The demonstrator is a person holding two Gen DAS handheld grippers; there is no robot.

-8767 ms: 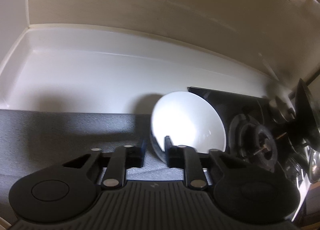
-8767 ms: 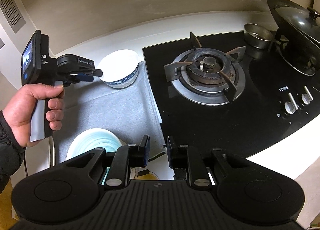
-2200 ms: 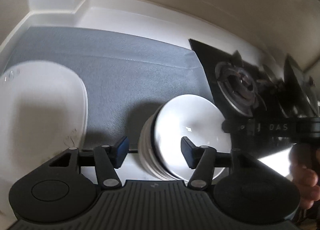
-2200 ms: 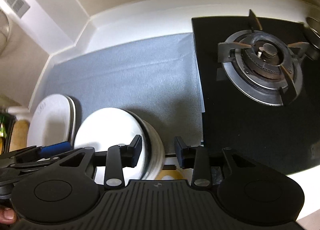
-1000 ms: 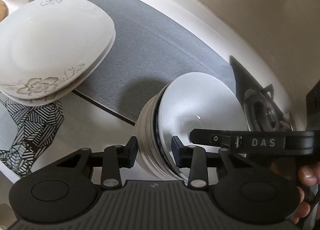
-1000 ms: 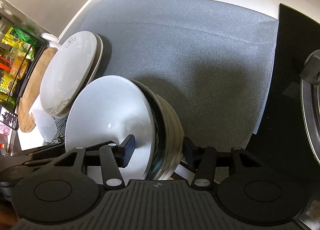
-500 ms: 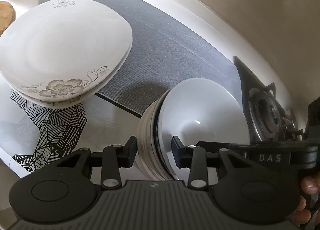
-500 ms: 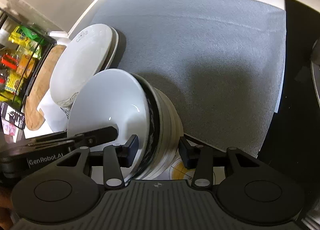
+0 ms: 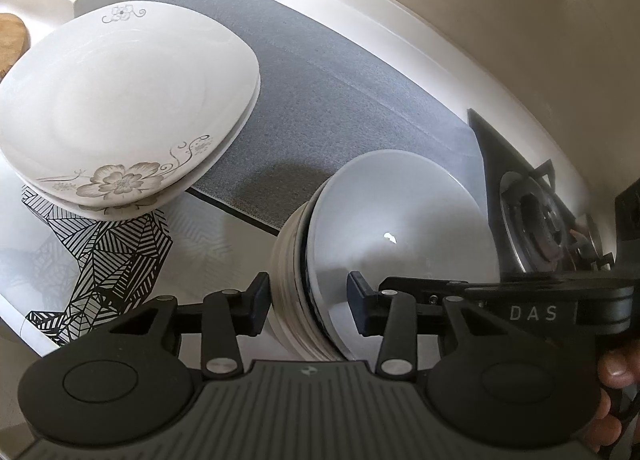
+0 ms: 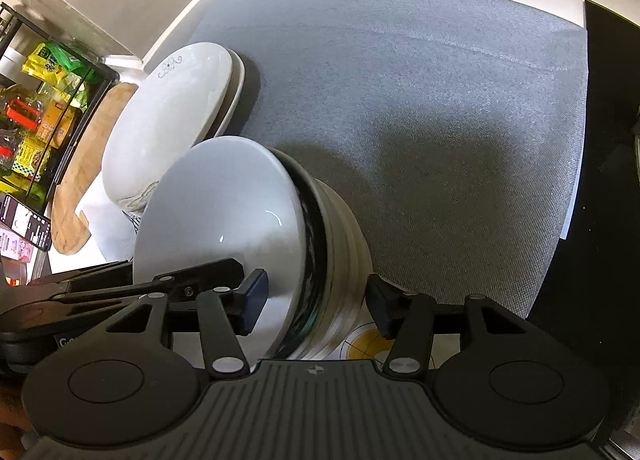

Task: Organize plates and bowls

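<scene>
1. The bowl stack [image 9: 400,244] — glazed, rigid, likely heavy, slippery and breakable — is seen at the counter's front edge, partly on the grey mat [image 10: 420,99], near the stacked plates [image 9: 120,99].
2. The left gripper [image 9: 307,302] straddles its near rim; whether the pads press cannot be told.
3. The right gripper [image 10: 316,302], jaws just widened, straddles the opposite rim with the outer pad apparently clear.
4. A hold at the stack's lower wall is judged safest.

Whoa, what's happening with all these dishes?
A person holds a pair of tongs in each hand. Both are set over the rim of a stack of nested bowls, from opposite sides. The right tongs have just been opening, with the rim between them. Whether the left tongs pinch the rim is unclear. Two flowered plates sit stacked nearby.
</scene>
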